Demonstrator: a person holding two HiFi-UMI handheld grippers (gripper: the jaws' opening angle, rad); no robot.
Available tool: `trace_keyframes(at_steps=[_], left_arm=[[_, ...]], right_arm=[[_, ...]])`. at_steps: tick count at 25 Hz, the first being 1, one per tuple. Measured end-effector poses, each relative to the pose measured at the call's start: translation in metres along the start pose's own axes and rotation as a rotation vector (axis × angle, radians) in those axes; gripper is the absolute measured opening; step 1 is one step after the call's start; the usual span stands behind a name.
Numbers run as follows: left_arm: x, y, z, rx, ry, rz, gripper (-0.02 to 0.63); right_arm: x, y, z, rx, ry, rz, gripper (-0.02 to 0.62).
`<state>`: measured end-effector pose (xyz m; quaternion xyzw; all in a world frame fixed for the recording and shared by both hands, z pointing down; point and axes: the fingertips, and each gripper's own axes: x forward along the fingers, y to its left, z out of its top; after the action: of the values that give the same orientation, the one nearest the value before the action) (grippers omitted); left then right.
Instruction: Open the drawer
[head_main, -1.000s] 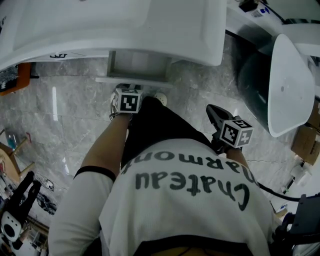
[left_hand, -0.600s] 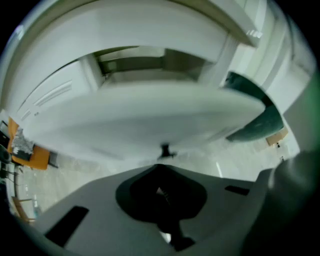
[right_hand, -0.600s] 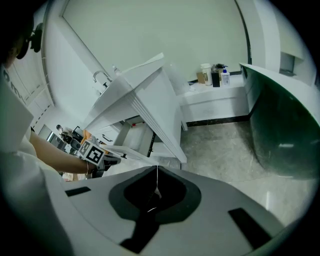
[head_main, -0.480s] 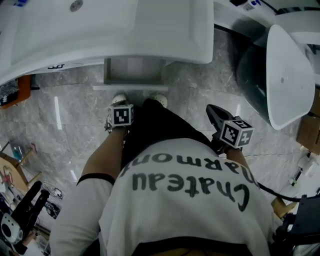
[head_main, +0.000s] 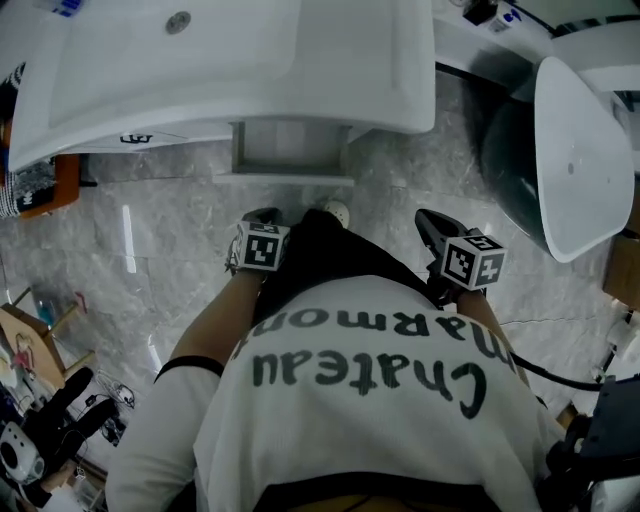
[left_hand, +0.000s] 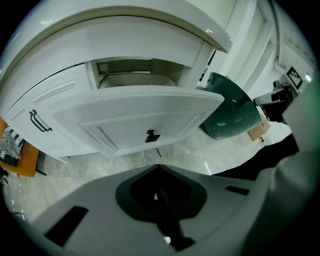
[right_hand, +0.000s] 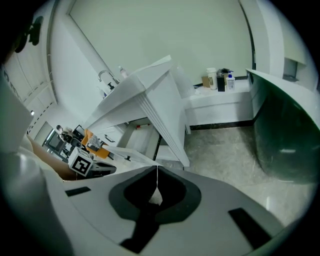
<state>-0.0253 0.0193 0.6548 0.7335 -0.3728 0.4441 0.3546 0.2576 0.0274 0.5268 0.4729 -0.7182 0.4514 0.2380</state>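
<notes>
We record that in the head view the washbasin (head_main: 230, 60) overhangs the drawer (head_main: 290, 150): its rear part is covered and its front shows edge-on only. In the left gripper view the drawer's own front panel screens most of its inside. The person's torso (head_main: 370, 400) hides the floor beneath. In the right gripper view the bottles (right_hand: 220, 80) are too small to read, and the clutter (right_hand: 95, 142) at left is indistinct.

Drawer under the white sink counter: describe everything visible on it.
The white panelled drawer stands pulled out from the white vanity cabinet beneath the sink counter. Its front has a recessed panel and a small dark handle. What shows of the inside looks pale and bare. Nothing touches it.
</notes>
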Motion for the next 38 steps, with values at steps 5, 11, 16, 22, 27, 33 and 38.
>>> trace_keyframes(at_steps=[5, 11, 16, 22, 27, 33, 38], left_arm=[[-0.044, 0.047, 0.008, -0.028, -0.109, 0.013, 0.003], [-0.129, 0.072, 0.018, -0.337, -0.286, -0.124, 0.003], [-0.221, 0.070, 0.051, -0.331, -0.454, -0.277, 0.003], [-0.304, 0.069, 0.055, -0.231, -0.599, -0.361, 0.003], [-0.341, 0.064, 0.043, -0.123, -0.646, -0.376, 0.003], [-0.344, 0.070, 0.019, -0.104, -0.624, -0.386, 0.003], [-0.338, 0.077, 0.014, -0.088, -0.606, -0.380, 0.003]], right_arm=[[0.009, 0.014, 0.002, 0.009, 0.012, -0.044, 0.011], [-0.004, 0.072, 0.038, 0.000, -0.131, 0.014, 0.011], [-0.017, 0.149, 0.071, -0.105, -0.239, 0.057, 0.011], [-0.021, 0.244, 0.059, -0.162, -0.321, 0.104, 0.011], [-0.019, 0.284, 0.033, -0.160, -0.330, 0.109, 0.011], [-0.016, 0.300, 0.011, -0.187, -0.311, 0.063, 0.011], [-0.015, 0.303, 0.010, -0.178, -0.329, 0.047, 0.011]])
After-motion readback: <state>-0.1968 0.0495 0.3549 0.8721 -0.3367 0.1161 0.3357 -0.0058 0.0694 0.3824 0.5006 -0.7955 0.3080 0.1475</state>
